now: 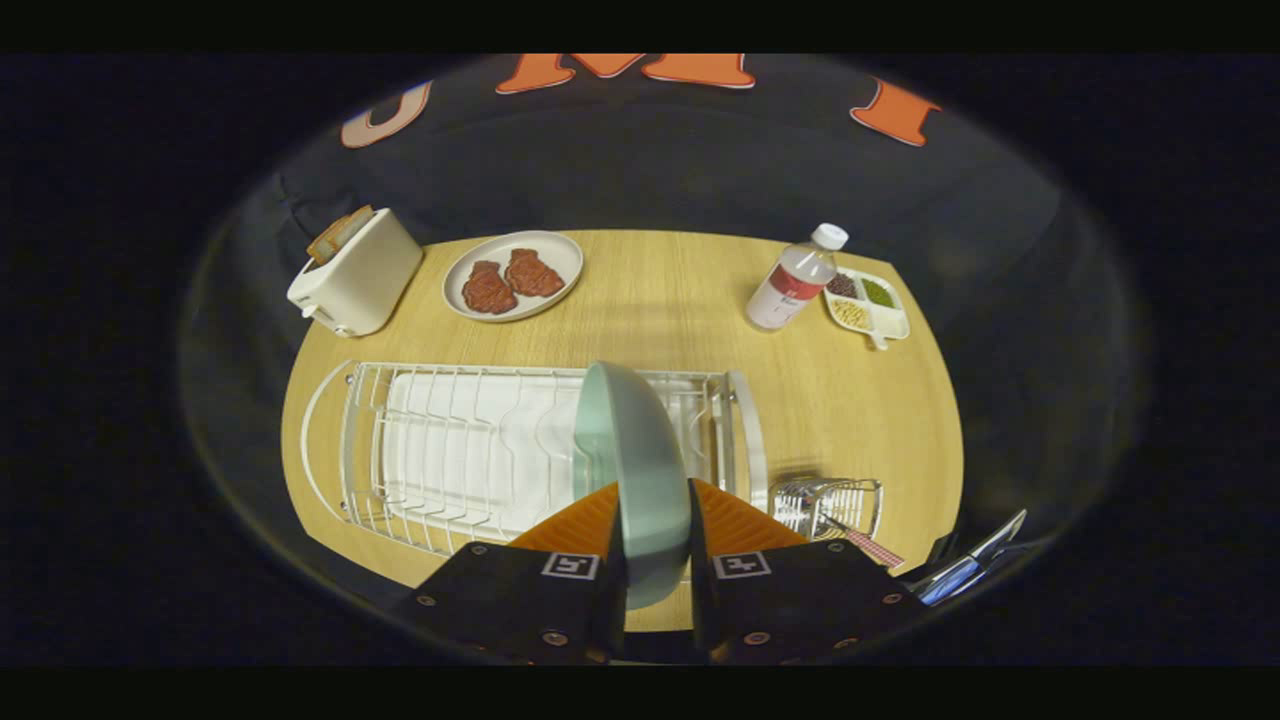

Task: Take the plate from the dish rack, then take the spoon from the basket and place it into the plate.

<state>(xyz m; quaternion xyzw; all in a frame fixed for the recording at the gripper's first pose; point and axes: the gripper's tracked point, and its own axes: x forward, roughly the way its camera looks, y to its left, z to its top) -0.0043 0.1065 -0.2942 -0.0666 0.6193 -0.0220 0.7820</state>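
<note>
The fingers (655, 545) are clenched on the plate (632, 470), one pressing each face, so it stands on edge between them, its rim rising above the rack (470, 450). Whether the plate's low edge still touches the rack wires I cannot tell. The rack lies just ahead of the fingers on the wooden worktop (680, 300), its wire slots to the left of the plate bare, and its right end rail stands just right of the plate. The basket (828, 505) sits just beside that right end, near the worktop's near edge, with the spoon (862, 540) in it, handle slanting out over the rim toward the near right. Beyond the rack runs a broad open strip of worktop. At the far edge stand a toaster (355, 275) on the left corner, a second plate with two pieces of meat (512, 278) beside it, and on the right a bottle (795, 280) touching or just beside a divided tray (872, 305). Open worktop lies between basket and bottle.
</note>
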